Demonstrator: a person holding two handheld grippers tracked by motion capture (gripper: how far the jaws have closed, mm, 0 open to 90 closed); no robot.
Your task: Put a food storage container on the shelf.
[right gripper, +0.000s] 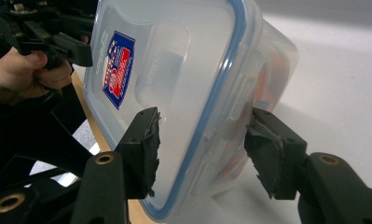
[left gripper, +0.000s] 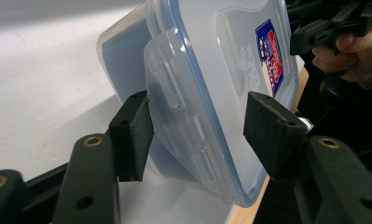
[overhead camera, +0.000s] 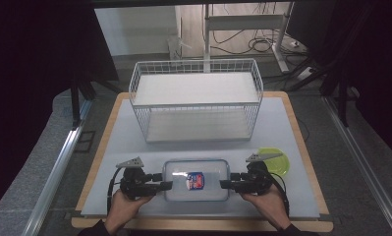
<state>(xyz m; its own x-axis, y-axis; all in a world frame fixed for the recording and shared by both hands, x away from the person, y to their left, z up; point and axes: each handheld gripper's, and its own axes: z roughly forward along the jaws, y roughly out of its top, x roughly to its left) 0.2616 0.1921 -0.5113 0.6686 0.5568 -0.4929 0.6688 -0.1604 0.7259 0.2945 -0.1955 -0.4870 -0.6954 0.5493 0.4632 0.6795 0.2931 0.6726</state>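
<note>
A clear plastic container (overhead camera: 197, 169) with a blue-sealed lid and a red and blue sticker lies flat near the table's front edge. My left gripper (overhead camera: 166, 186) is at its left end and my right gripper (overhead camera: 225, 184) at its right end, each turned on its side. In the left gripper view the left gripper (left gripper: 197, 135) has one pad on the latch flap and the other on the lid of the container (left gripper: 221, 60). In the right gripper view the right gripper (right gripper: 202, 149) grips the container (right gripper: 183, 70) in the same way, one pad on the lid and one on the base.
A white wire basket (overhead camera: 196, 98) with a solid shelf stands behind the container, mid-table. A lime green dish (overhead camera: 278, 161) sits just behind my right hand. The wooden table edge (overhead camera: 198, 223) runs close in front of both hands.
</note>
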